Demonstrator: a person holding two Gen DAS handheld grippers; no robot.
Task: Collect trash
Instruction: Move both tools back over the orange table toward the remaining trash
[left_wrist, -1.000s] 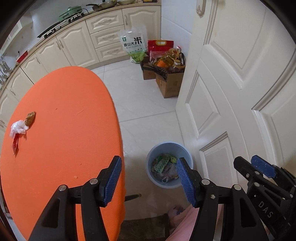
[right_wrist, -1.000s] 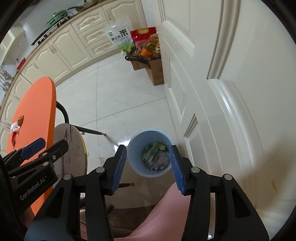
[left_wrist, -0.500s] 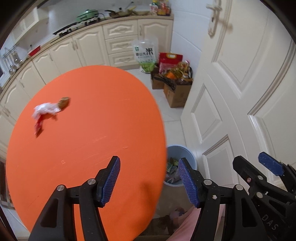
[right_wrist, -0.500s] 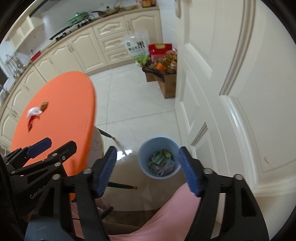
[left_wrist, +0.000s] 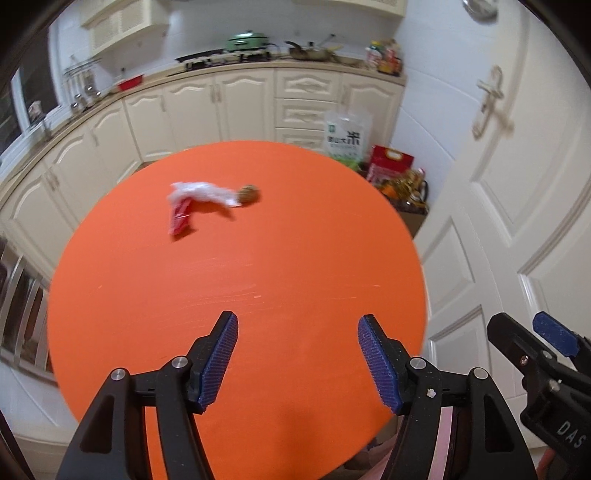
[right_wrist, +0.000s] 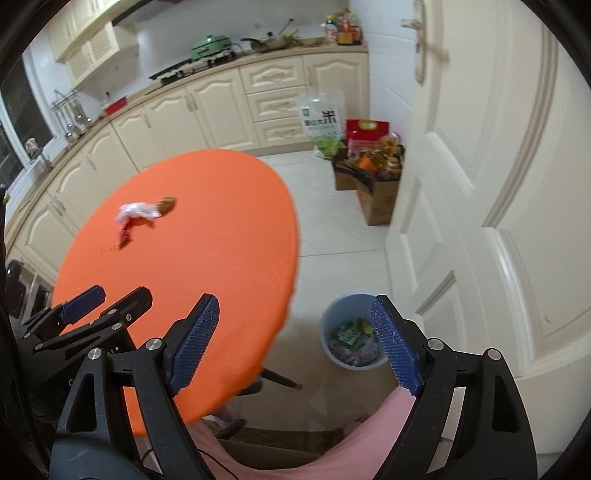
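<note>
Blue bin (right_wrist: 334, 325) holds mixed trash (right_wrist: 352, 341)

The left gripper (left_wrist: 297, 356) points steeply downward, its black arms splayed and its two blue ribbed pads facing each other across a clear gap; its jaws are opening and nothing lies between them. The right gripper (right_wrist: 295, 345) tilts down at a similar steep angle just to the left one's right, and its jaws are opening too, spread wider, with nothing gripped. In the right wrist view the left gripper shows at the lower left edge, close beside. A pink sleeve (right_wrist: 332, 448) of the person shows beneath the right gripper.
</note>
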